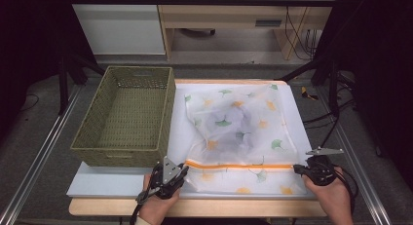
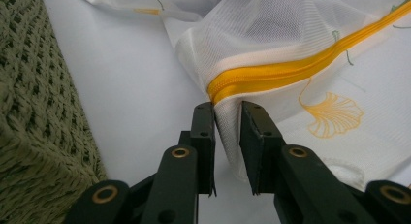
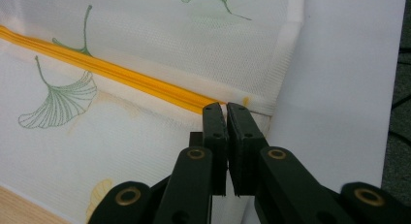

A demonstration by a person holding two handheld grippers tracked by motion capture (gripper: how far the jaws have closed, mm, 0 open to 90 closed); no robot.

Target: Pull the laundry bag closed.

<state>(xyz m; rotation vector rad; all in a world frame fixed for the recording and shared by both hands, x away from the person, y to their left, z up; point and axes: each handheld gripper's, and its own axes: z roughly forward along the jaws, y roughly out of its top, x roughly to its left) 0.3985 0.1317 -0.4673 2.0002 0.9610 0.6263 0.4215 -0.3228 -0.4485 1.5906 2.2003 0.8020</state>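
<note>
A white mesh laundry bag (image 1: 234, 122) printed with green and orange ginkgo leaves lies flat on the white board (image 1: 112, 183). Something dark shows through its middle. An orange zipper (image 1: 238, 165) runs across its near part. My left gripper (image 1: 184, 169) is at the zipper's left end; in the left gripper view its jaws (image 2: 228, 107) stand a little apart, shut on a fold of the bag (image 2: 271, 35) just below the zipper (image 2: 291, 71). My right gripper (image 1: 296, 169) is at the zipper's right end, its jaws (image 3: 226, 106) pressed nearly together on the zipper (image 3: 121, 76) tip.
An empty green woven basket (image 1: 124, 154) stands on the board left of the bag, close to my left gripper, and its wall (image 2: 34, 112) fills the left edge of the left gripper view. Bare board (image 3: 339, 88) lies right of the bag. Metal rails flank the table.
</note>
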